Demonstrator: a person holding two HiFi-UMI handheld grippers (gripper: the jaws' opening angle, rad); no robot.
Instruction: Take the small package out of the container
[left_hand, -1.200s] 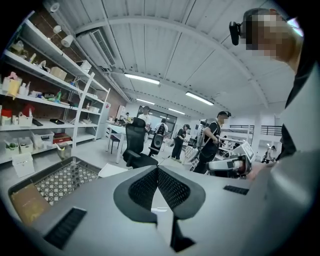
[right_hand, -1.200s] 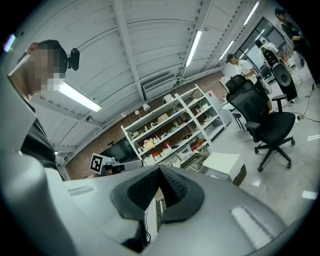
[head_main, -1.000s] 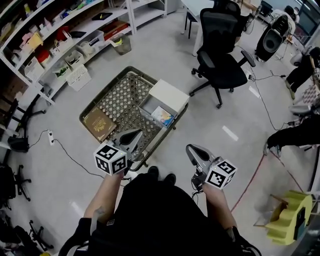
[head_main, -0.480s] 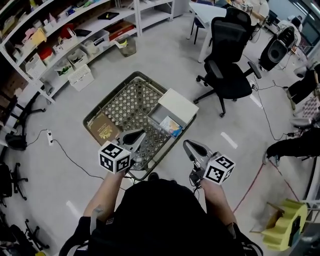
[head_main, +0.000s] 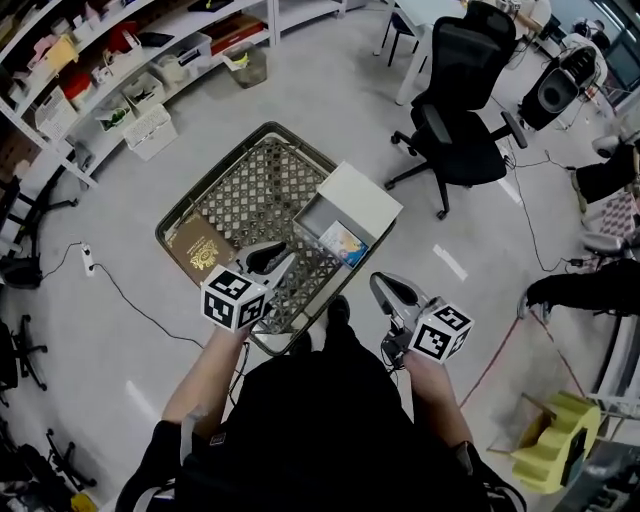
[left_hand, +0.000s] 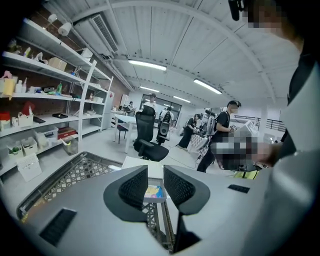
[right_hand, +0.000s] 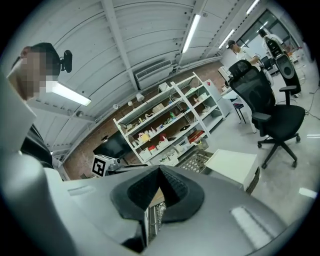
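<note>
A small colourful package (head_main: 343, 243) lies in an open white box (head_main: 362, 195) at the right end of a wire basket (head_main: 211, 181) on the floor. My left gripper (head_main: 283, 258) hangs over the basket's near edge, short of the box. Its jaws have just been opening and nothing is between them. In the left gripper view the package (left_hand: 154, 192) shows through the gap of the left gripper (left_hand: 155, 172), well ahead. My right gripper (head_main: 380, 285) is shut and empty, just outside the basket's near right side. In its own view the right gripper (right_hand: 160, 170) has its tips touching.
A brown book (head_main: 202, 252) lies in the basket's left corner. A black office chair (head_main: 460, 140) stands beyond the box. Shelves (head_main: 120, 60) and a white crate (head_main: 148, 128) line the far left. A power strip (head_main: 85, 262) with cable lies on the floor at left.
The person has stepped toward the basket, so both grippers have closed in on its near edge. The left gripper now reaches over the rim, its jaws slightly parted.
</note>
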